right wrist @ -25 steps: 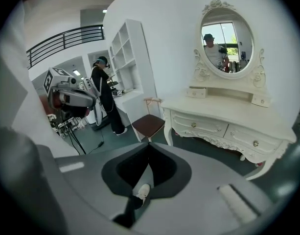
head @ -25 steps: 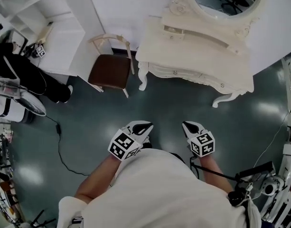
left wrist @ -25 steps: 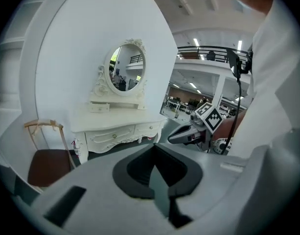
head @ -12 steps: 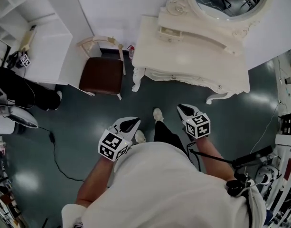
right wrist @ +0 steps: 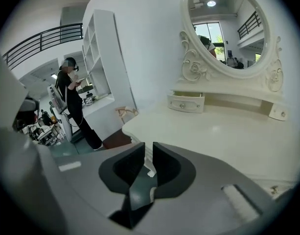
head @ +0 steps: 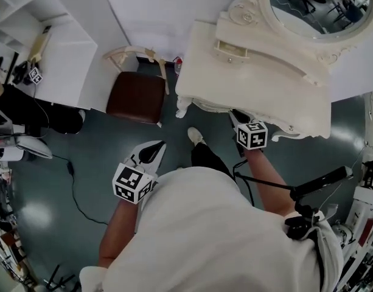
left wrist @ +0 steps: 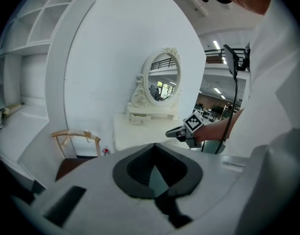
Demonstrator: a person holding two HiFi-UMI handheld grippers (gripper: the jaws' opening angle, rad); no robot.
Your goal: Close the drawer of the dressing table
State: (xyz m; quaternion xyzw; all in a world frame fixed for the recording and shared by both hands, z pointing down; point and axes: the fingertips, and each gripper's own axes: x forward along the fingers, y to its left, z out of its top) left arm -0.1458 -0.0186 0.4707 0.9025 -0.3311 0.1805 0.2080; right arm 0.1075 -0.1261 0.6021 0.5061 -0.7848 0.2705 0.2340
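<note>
Listing one cream desk [head: 259, 90] at upper right of the head view, with one drawer [head: 230, 50] at its back, below one oval mirror [head: 314, 5]. The drawer juts partly out, its front with one knob [right wrist: 188, 104] facing the desk's front edge, its long axis along the desk's back. One chair [head: 136, 96] stands left. We hold two tongs: the left tongs [left wrist: 153, 145] are pinched together and empty, low left of centre. The right tongs [right wrist: 149, 146], at the desk's front edge, have just been opening and are slightly parted, empty.
</note>
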